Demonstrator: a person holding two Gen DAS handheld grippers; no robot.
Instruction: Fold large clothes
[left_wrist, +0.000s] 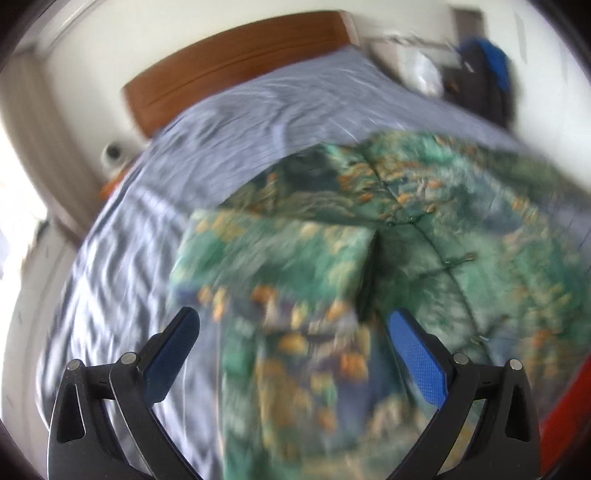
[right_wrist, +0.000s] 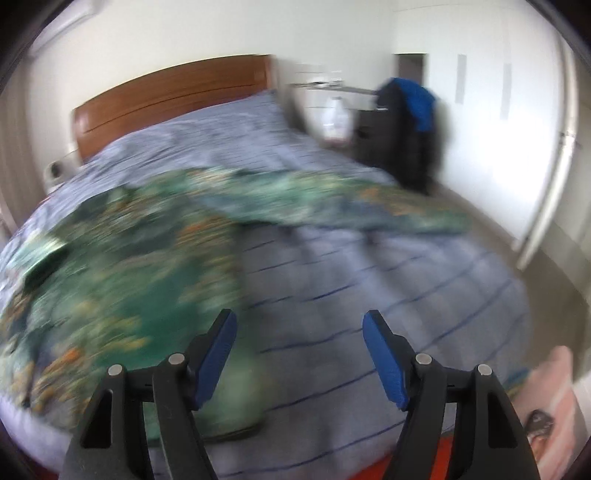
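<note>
A large green garment with an orange and blue print (left_wrist: 369, 266) lies spread on a bed with a pale blue striped cover (left_wrist: 207, 147). A row of buttons runs down its front. My left gripper (left_wrist: 293, 319) is open and empty just above the garment's near part. In the right wrist view the garment (right_wrist: 122, 266) lies at the left, with one sleeve (right_wrist: 332, 206) stretched out to the right across the bed cover (right_wrist: 388, 295). My right gripper (right_wrist: 299, 321) is open and empty above the cover, beside the garment's right edge. Both views are blurred.
A wooden headboard (right_wrist: 170, 96) stands at the far end of the bed. A dark chair with blue clothing (right_wrist: 406, 125) stands at the bed's right side by a white wall. A pink cushion (right_wrist: 554, 398) lies at the near right.
</note>
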